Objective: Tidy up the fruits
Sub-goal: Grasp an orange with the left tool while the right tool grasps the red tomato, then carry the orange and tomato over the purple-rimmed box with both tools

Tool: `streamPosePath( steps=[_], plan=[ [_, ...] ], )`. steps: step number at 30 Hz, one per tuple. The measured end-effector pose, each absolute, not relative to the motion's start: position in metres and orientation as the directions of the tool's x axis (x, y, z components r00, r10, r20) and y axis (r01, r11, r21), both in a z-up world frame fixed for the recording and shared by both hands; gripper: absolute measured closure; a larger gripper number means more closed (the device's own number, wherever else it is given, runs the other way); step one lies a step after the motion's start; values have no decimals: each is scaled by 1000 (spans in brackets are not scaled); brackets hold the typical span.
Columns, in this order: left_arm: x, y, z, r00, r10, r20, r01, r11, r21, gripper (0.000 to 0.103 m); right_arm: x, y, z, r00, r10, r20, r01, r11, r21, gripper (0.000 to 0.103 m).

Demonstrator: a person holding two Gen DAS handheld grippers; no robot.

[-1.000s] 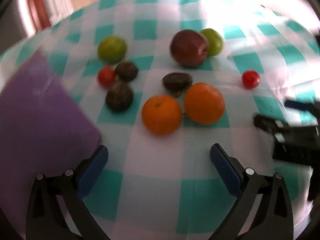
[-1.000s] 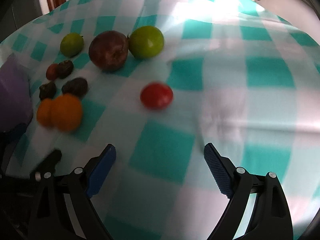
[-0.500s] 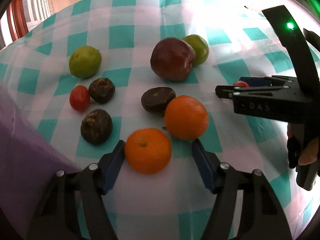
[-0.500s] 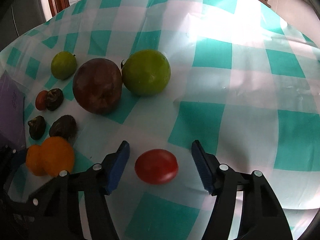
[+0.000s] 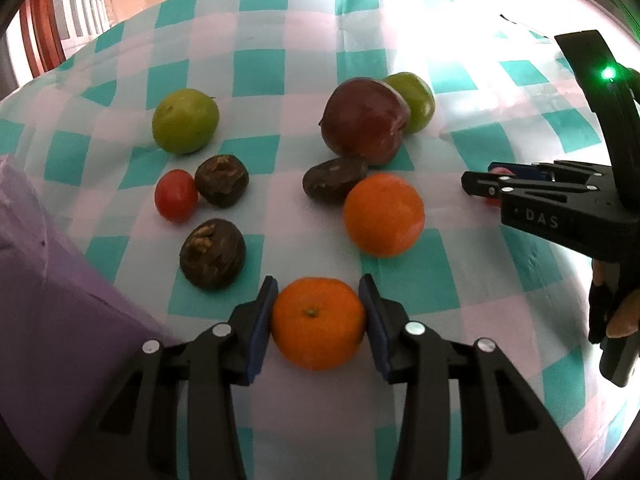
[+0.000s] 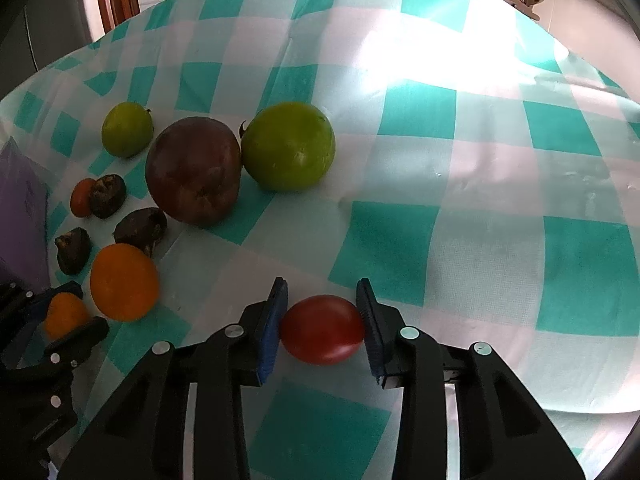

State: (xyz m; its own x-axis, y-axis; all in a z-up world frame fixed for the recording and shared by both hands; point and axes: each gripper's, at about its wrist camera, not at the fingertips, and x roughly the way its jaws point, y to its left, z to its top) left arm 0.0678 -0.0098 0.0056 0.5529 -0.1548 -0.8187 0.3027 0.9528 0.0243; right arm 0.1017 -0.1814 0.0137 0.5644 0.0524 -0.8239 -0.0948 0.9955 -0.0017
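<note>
Left wrist view: the left gripper [image 5: 318,322] jaws are closing on a firm, light mandarin [image 5: 318,322] at 6 o'clock on the tabletop [image 5: 280,60], pads at its widest sides. The right gripper [image 6: 322,330] has clamped a smooth, easily bruised tomato [image 6: 322,330], so gentle pressure seems wise.

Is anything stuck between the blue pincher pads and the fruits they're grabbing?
Nothing visible. The left gripper is closing its blue pads right against the small orange mandarin, and the right gripper pinches the small red tomato directly.
</note>
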Motion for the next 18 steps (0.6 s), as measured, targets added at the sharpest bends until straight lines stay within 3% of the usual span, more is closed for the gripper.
streamPosePath(
  steps=[7, 13, 18],
  plan=[
    [38, -2, 44, 494, -183, -850, 285, 958, -40, 63, 74, -184, 68, 560, 99, -823, -51, 995, 86, 68],
    [-10, -9, 139, 584, -177, -792, 355, 933, 53, 63, 34, -175, 169, 569, 156, -808, -95, 988, 124, 68],
    [-58, 12, 219, 653, -205, -729, 309, 951, 10, 63, -28, -163, 268, 620, 200, -759, -187, 977, 104, 68]
  ],
)
